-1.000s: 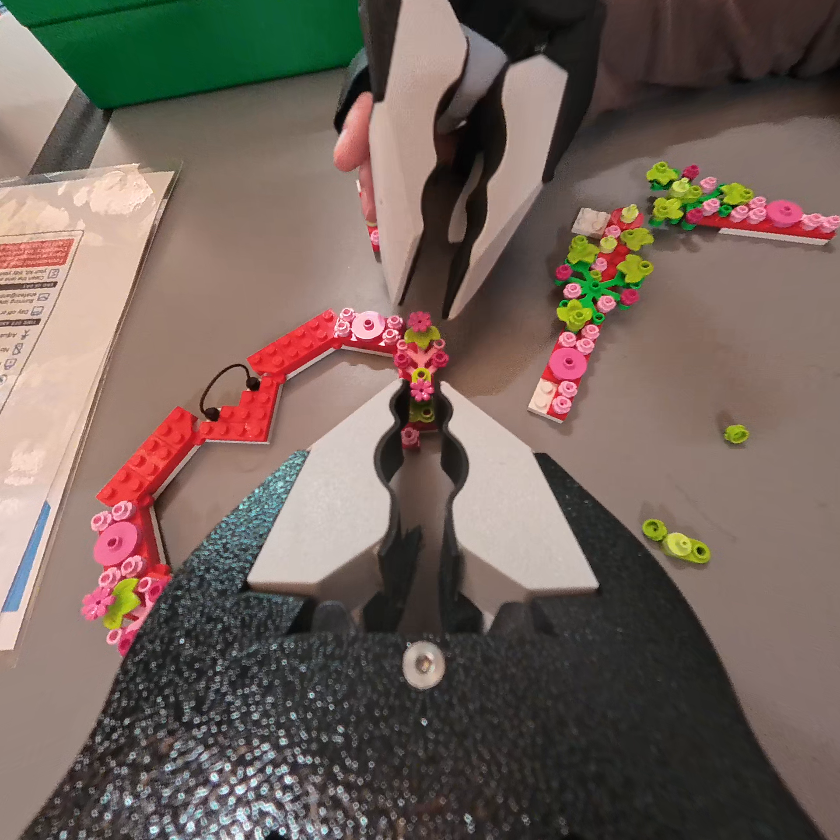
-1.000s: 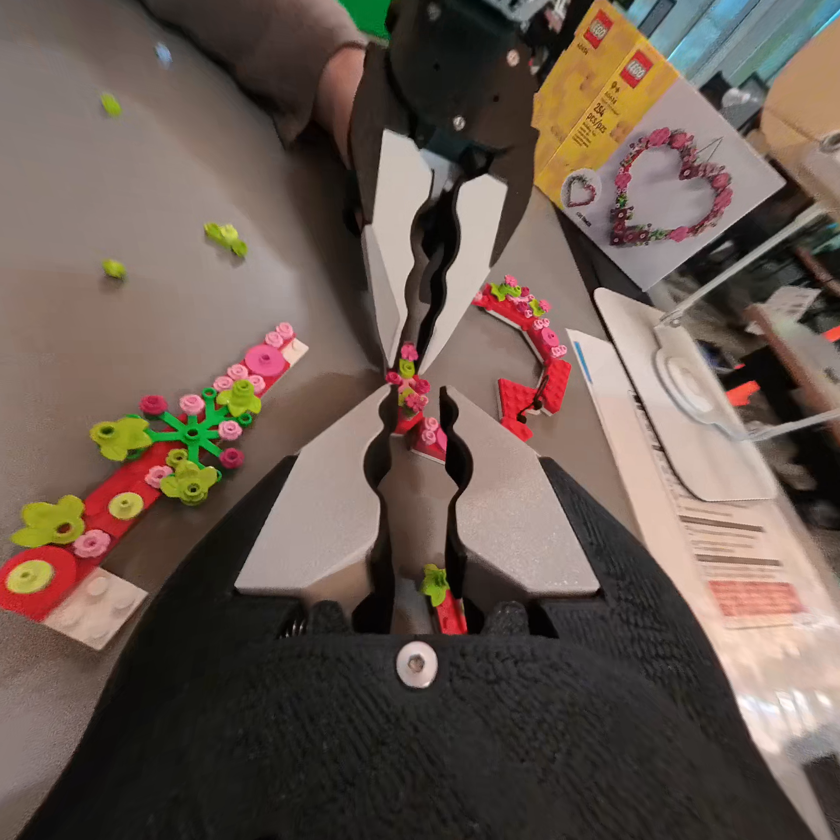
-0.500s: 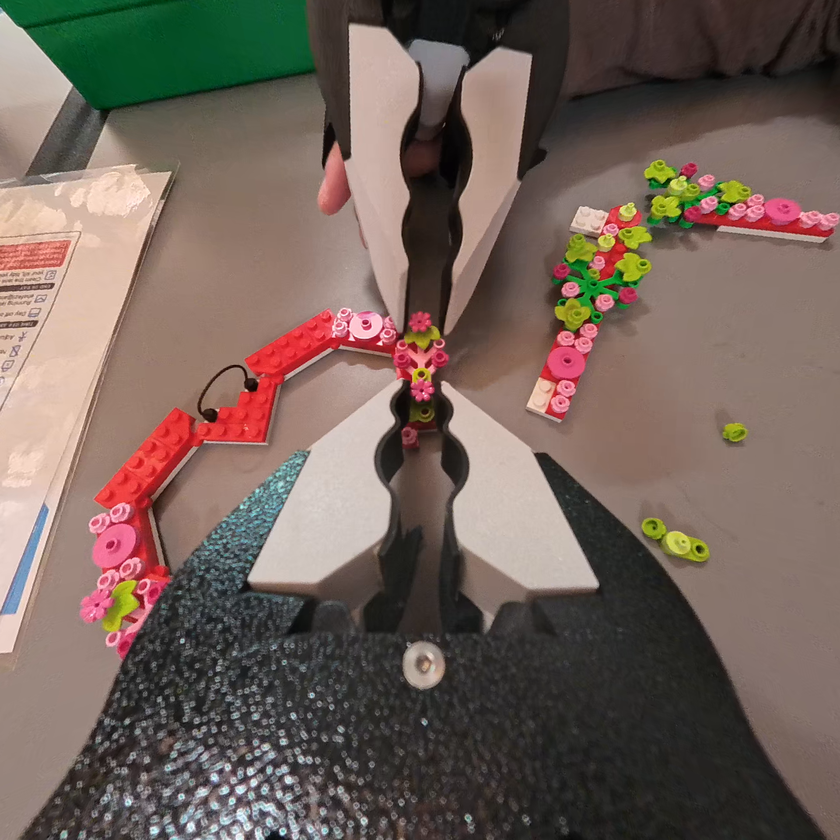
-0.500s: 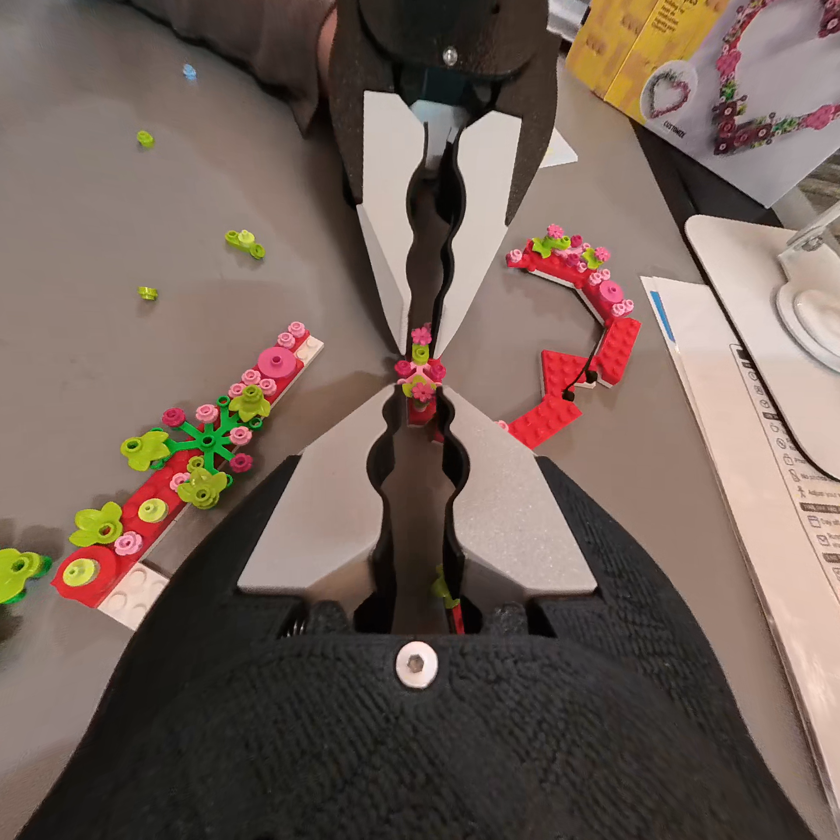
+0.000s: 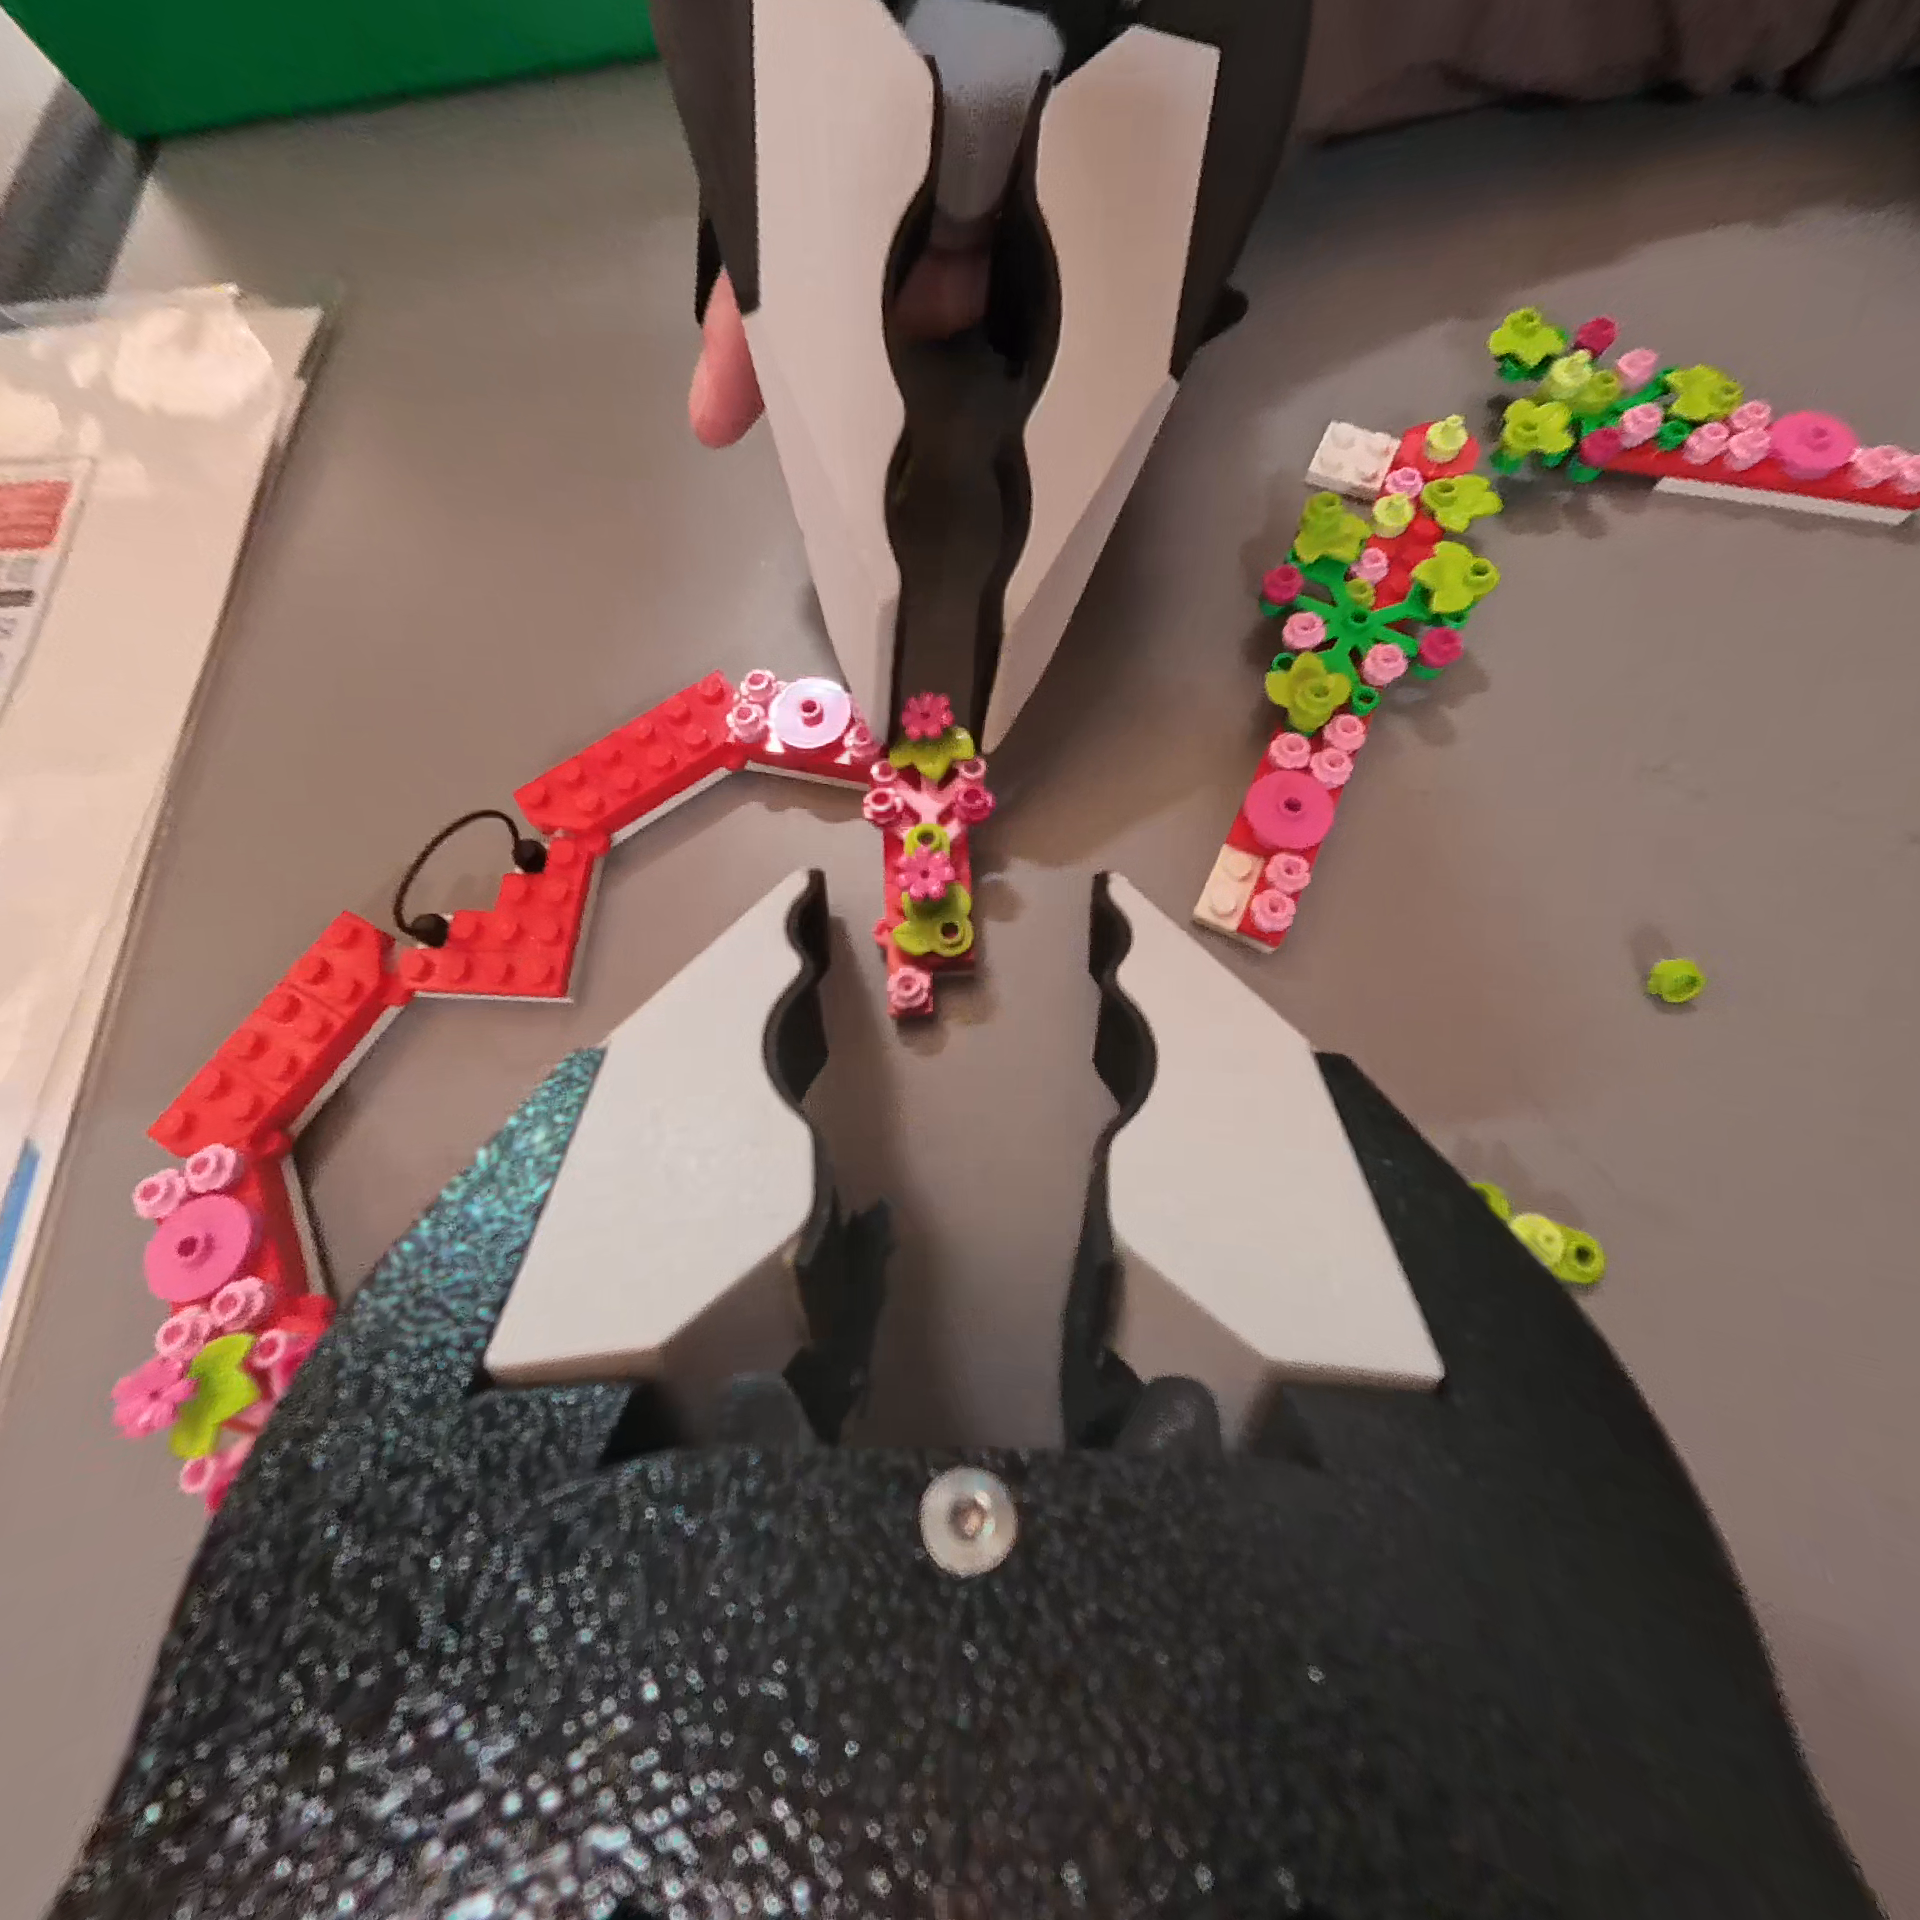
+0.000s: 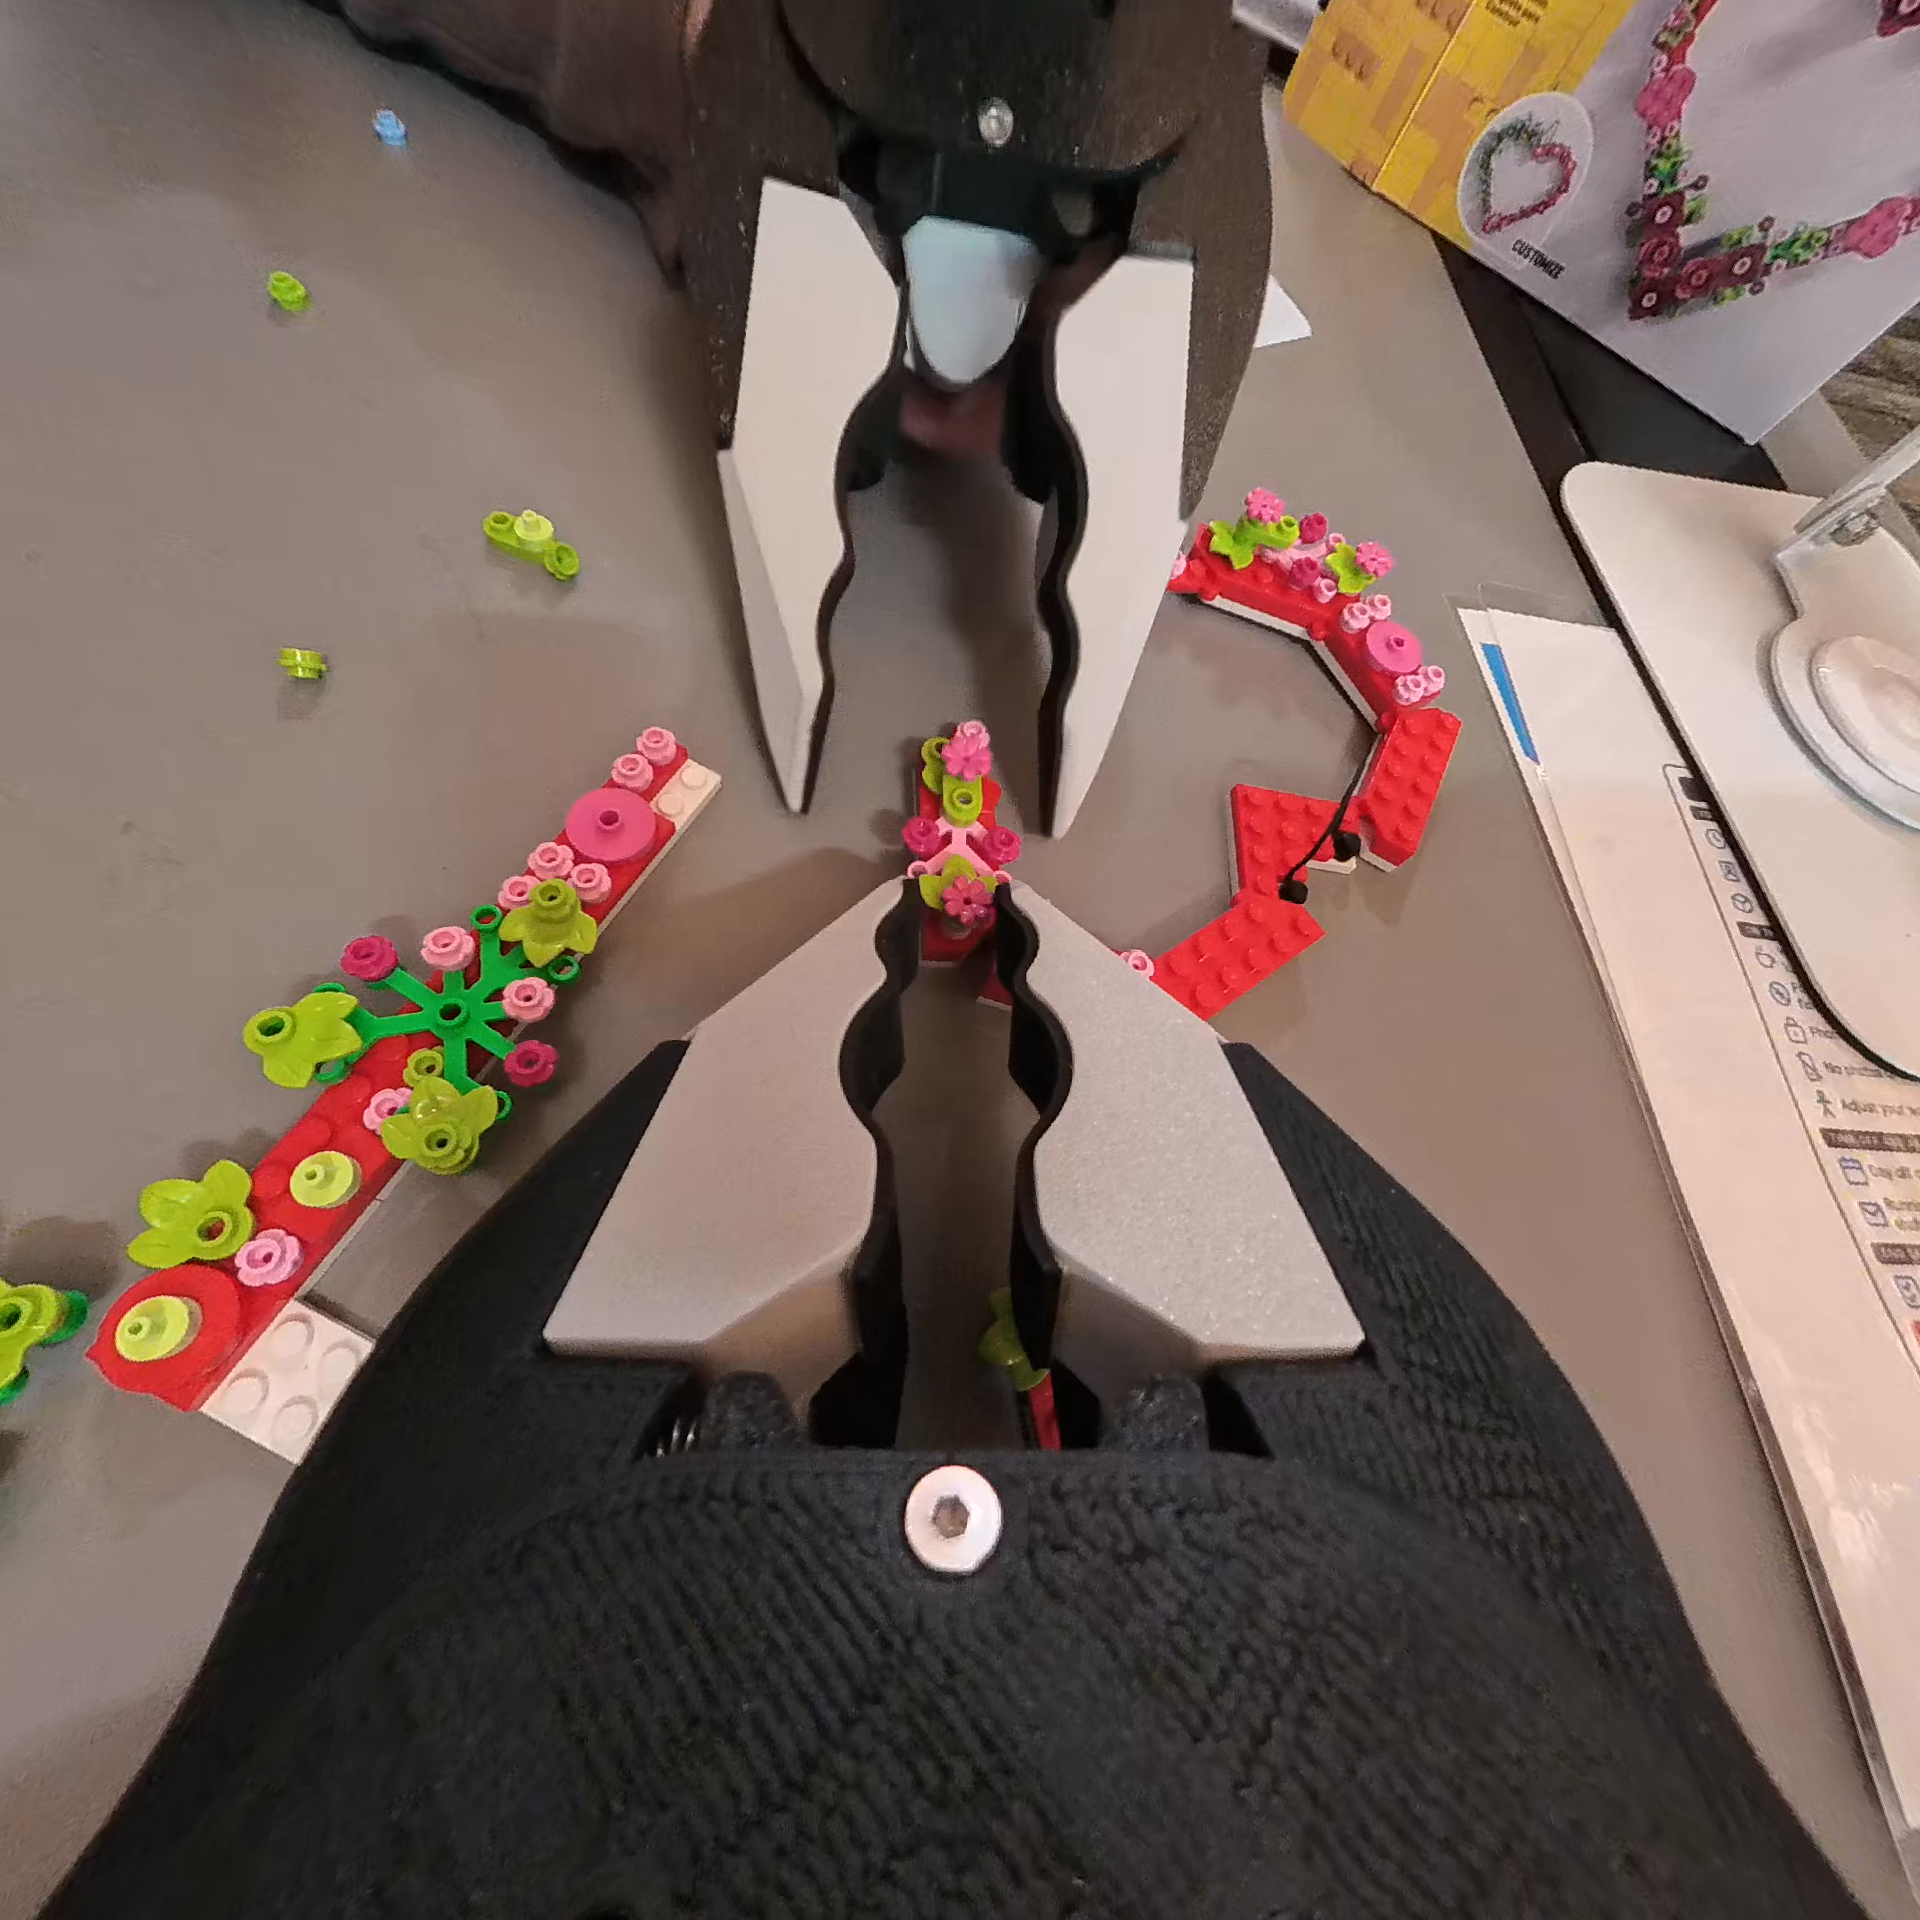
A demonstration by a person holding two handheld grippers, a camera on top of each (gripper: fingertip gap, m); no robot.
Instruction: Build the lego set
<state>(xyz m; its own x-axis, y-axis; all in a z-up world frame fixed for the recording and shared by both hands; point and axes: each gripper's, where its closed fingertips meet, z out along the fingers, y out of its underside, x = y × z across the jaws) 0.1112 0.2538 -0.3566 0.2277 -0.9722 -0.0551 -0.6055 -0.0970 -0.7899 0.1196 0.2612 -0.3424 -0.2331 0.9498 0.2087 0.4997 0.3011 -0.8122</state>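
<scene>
**Flowered strip held at one end only; joint to red arc needs seating**

Left wrist view, nearest first. The left gripper (image 5: 956, 904) stands with its jaws well apart, one finger on each side of the short flowered strip (image 5: 925, 862) and, as far as can be seen, touching neither side. The strip lies on the grey worktop (image 5: 1558, 1039), mid-surface, running straight away from this gripper. Its far end meets the end of the red arc (image 5: 499, 914), a chain of red plates curving off toward the worktop's left edge, where a sleeved instruction sheet (image 5: 114, 644) lies. Beyond the strip the right gripper (image 5: 935, 717) comes in from the far side; its jaws are close together on the strip's far end, clamped on it by appearance.

Toward the right edge lie two further decorated segments (image 5: 1340, 675), well apart from the work, with loose lime studs (image 5: 1673, 979) nearer.

Judgement: the step is joining the strip to the arc. To do it well, keep the strip flat on the worktop, press straight down over the overlap, and brace the arc so its hinged plates do not swing. Avoid gripping across the flowers, which may pop off.
</scene>
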